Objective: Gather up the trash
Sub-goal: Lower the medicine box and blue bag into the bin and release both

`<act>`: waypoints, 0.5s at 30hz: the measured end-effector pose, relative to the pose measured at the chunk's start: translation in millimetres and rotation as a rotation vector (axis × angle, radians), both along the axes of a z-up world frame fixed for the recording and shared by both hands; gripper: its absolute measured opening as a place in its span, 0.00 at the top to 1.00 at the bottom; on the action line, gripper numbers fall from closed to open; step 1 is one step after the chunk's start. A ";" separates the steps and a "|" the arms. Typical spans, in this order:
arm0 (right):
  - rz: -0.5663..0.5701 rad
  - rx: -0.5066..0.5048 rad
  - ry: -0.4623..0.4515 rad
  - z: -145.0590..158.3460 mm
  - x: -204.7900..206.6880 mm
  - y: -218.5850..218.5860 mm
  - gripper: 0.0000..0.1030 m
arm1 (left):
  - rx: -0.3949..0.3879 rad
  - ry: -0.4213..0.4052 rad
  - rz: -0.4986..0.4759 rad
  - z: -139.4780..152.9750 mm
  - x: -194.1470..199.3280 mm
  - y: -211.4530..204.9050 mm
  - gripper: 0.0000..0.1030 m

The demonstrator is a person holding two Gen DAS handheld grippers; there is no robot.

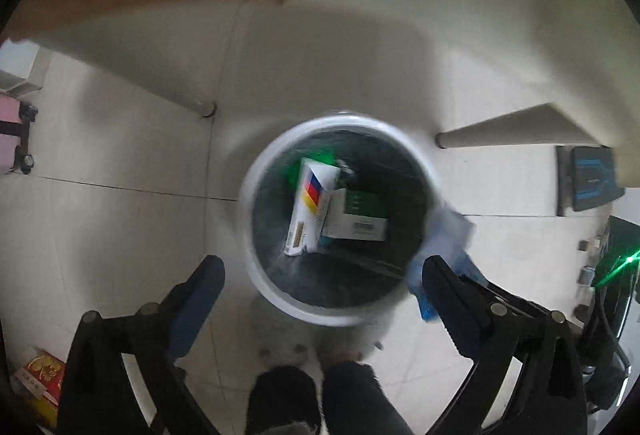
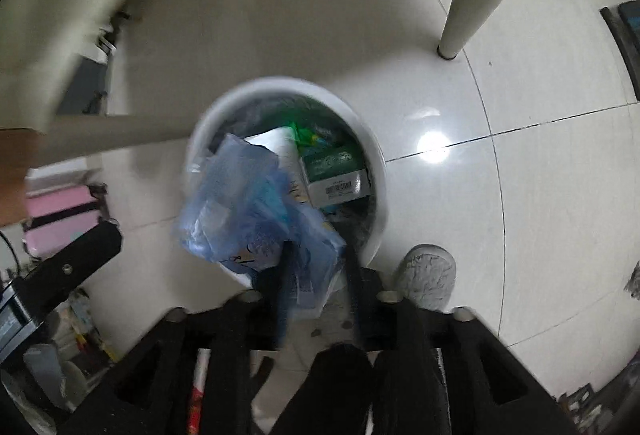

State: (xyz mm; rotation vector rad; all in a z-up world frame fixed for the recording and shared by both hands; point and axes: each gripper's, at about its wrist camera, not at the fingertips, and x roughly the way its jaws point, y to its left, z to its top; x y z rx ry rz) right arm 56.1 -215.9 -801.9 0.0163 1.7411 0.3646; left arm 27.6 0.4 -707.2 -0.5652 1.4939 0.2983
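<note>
Right gripper (image 2: 316,275) clamping its fingers on a crumpled blue plastic wrapper (image 2: 256,207) hanging over the near rim of the white bin (image 2: 380,171), left gripper (image 1: 324,295) hovering above with fingers spread apart, boxes (image 1: 352,219) lying inside the bin.

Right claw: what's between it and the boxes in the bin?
The blue plastic wrapper pinched in the right claw hangs over the bin's near rim, partly covering the boxes; right wrist view.

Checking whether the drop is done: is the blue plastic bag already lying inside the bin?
No, the blue plastic bag hangs above the bin, pinched in the right tool.
</note>
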 end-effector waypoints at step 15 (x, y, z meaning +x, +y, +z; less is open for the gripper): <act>0.118 -0.172 -0.124 25.5 -23.0 12.3 0.00 | 0.165 0.051 -0.038 37.8 -39.8 2.8 0.00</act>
